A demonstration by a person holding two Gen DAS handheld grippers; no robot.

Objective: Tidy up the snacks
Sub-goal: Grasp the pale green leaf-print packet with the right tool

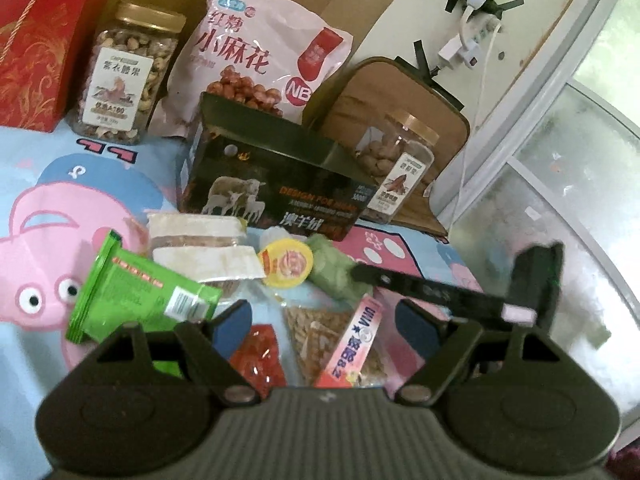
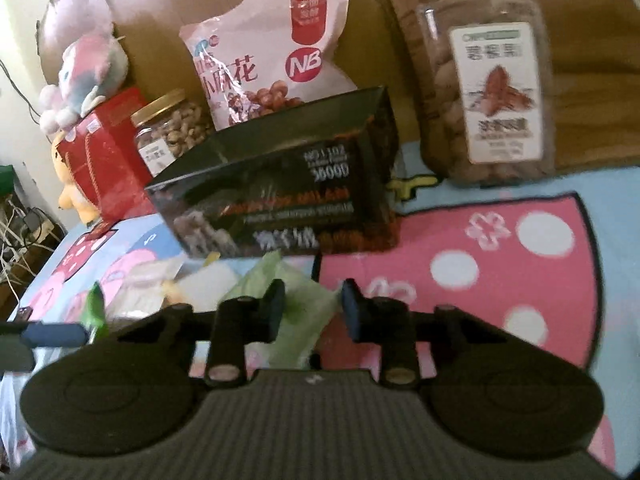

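Snacks lie scattered on the cartoon sheet (image 2: 520,240); right gripper (image 2: 312,308) straddles a pale green packet (image 2: 298,320), contact unclear; left gripper (image 1: 324,320) gapes, empty.

Left gripper (image 1: 324,326) agape — right gripper (image 2: 312,308) narrow

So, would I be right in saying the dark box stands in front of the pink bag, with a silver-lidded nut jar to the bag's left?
Not quite: the nut jar left of the pink bag has a gold lid, not silver, as the left wrist view shows. The dark box does stand in front of the bag.
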